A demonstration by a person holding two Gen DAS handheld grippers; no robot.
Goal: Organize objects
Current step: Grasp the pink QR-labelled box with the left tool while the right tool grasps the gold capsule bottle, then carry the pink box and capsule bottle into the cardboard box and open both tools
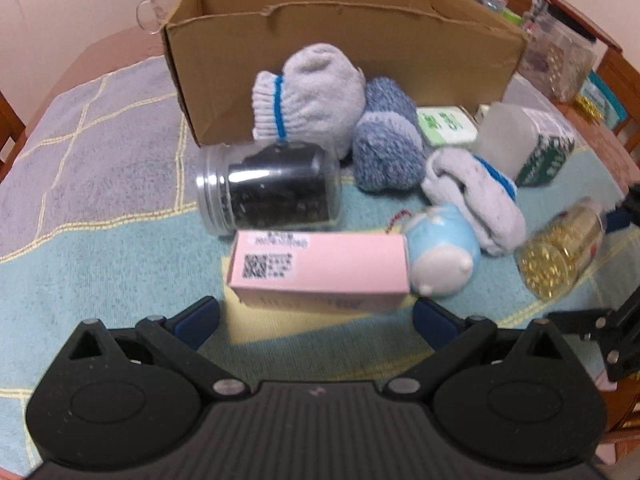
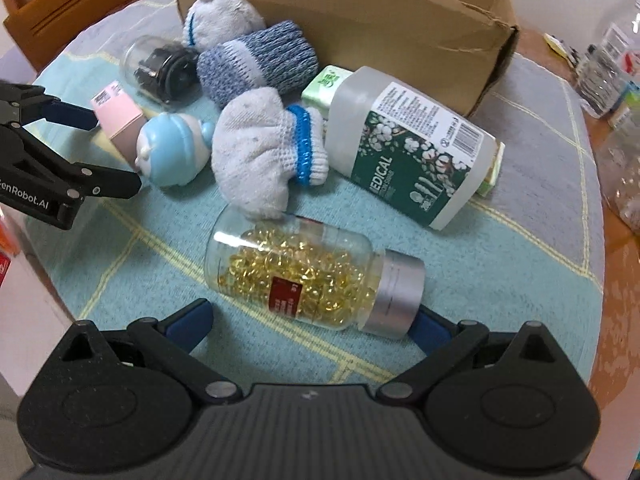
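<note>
While both tools sit spread wide and hold nothing, the clutter lies in front of the cardboard box (image 1: pixel 344 60), which stands open-topped at the back of the table (image 1: pixel 100 240) on a teal and grey mat.

Left tool (image 1: pixel 316 320): released, blue-tipped fingers either side of the pink box (image 1: pixel 320 268), just short of it, not touching. Pink box lies flat, well in front of the cardboard box. Right tool (image 2: pixel 312 324): released, fingers flanking the capsule bottle (image 2: pixel 304 276); its silver cap looks against or just over the right finger, contact unclear. Bottle lies on its side with yellow capsules inside, farthest of the pile from the cardboard box.

Between pink box and cardboard box: clear jar (image 1: pixel 268 188) of dark bits on its side, and behind it a grey sock bundle (image 1: pixel 312 96) with a blue stripe resting against the cardboard box front. Blue knit sock roll (image 1: pixel 388 140) just beside that bundle. Light blue toy figure (image 1: pixel 440 260) touches the pink box's end. Second grey sock (image 2: pixel 264 156) with blue cuff lies between toy and white medical bottle (image 2: pixel 412 148), which lies tilted near the cardboard box's right corner, over a small green-white pack (image 2: pixel 328 84).
</note>
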